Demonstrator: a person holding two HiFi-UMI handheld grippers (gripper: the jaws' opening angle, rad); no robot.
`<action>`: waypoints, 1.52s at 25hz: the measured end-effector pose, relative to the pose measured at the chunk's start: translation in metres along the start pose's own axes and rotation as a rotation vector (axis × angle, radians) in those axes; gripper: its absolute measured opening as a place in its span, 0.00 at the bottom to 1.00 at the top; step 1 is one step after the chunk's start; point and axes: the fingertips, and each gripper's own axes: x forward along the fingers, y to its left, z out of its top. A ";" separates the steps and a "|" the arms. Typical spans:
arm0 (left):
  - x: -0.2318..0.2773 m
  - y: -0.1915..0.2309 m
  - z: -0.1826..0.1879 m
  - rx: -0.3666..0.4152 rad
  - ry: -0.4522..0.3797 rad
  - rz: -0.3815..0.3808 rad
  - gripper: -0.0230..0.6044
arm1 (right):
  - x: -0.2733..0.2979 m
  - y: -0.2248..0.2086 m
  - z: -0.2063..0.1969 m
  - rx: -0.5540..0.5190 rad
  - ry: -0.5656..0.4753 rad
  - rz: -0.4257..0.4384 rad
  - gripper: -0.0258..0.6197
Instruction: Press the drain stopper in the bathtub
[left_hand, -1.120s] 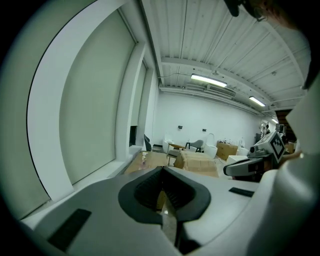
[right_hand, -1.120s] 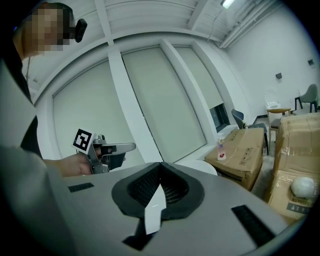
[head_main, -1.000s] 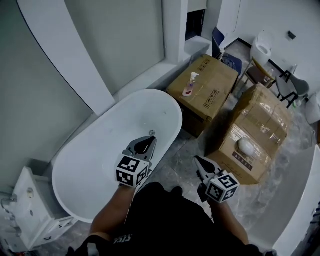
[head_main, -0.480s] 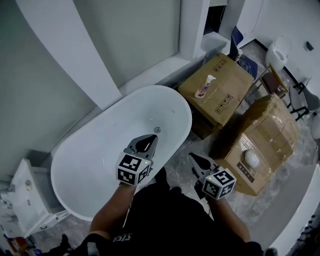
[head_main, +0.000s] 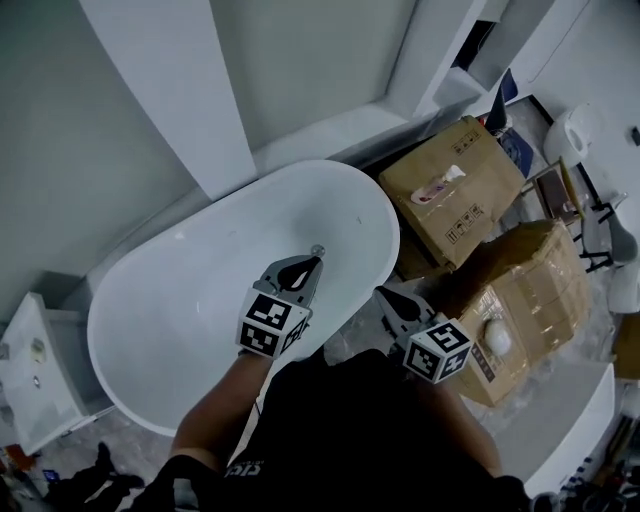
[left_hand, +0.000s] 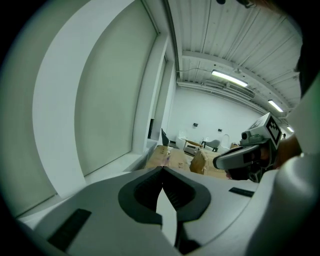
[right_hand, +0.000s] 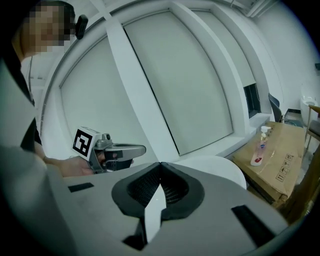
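The white oval bathtub (head_main: 384, 222) fills the middle of the head view. Its small round metal drain stopper (head_main: 317, 250) sits on the tub floor near the right end. My left gripper (head_main: 311, 263) hangs over the tub with its tips just short of the stopper, jaws shut and holding nothing; I cannot tell how high it is above the stopper. My right gripper (head_main: 381, 294) is outside the tub's near rim, over the floor, also shut and empty. The left gripper view (left_hand: 162, 168) looks level across the room and shows the right gripper (left_hand: 245, 157). The right gripper view (right_hand: 161, 164) shows the left gripper (right_hand: 112, 150).
Two cardboard boxes (head_main: 462, 200) (head_main: 525, 285) stand right of the tub. A pump bottle (head_main: 440, 186) lies on the far box, a white round object (head_main: 495, 338) on the near one. A white cabinet (head_main: 30, 370) is at the tub's left end. A toilet (head_main: 575, 130) stands at the far right.
The head view has swung left and down, so the tub sits more central. Both grippers keep their pose, the left one a little closer to the stopper.
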 end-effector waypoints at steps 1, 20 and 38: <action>0.001 0.008 -0.003 -0.012 0.005 0.007 0.05 | 0.008 0.001 0.002 0.004 0.008 0.007 0.06; 0.146 0.085 -0.082 -0.151 0.201 0.065 0.05 | 0.137 -0.113 -0.060 0.083 0.251 0.163 0.06; 0.333 0.150 -0.287 -0.199 0.384 0.074 0.05 | 0.268 -0.268 -0.200 0.204 0.278 0.137 0.06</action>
